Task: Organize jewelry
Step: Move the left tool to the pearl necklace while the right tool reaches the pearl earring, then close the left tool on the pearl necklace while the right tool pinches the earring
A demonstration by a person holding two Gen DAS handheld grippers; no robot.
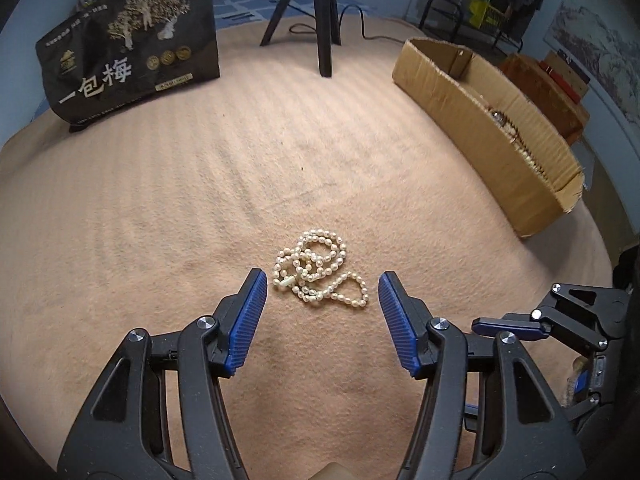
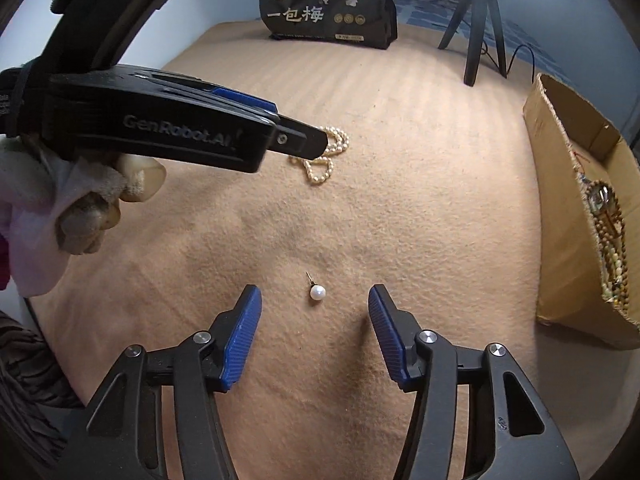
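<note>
Left gripper (image 1: 322, 282): fingers spread and empty, straddling the pearl necklace (image 1: 320, 272), apparently lined up to pinch it.
Right gripper (image 2: 314, 296): fingers parted, nothing held, pearl stud earring (image 2: 318, 291) between the tips, untouched.
Cardboard box (image 2: 568, 216): beyond the necklace, to its right; already holds bead strands, the likely destination.

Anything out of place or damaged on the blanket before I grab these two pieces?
The pearl necklace lies bunched in a tangled heap, and the cardboard box has a torn, frayed corner. The pearl stud earring lies alone, looking intact.
</note>
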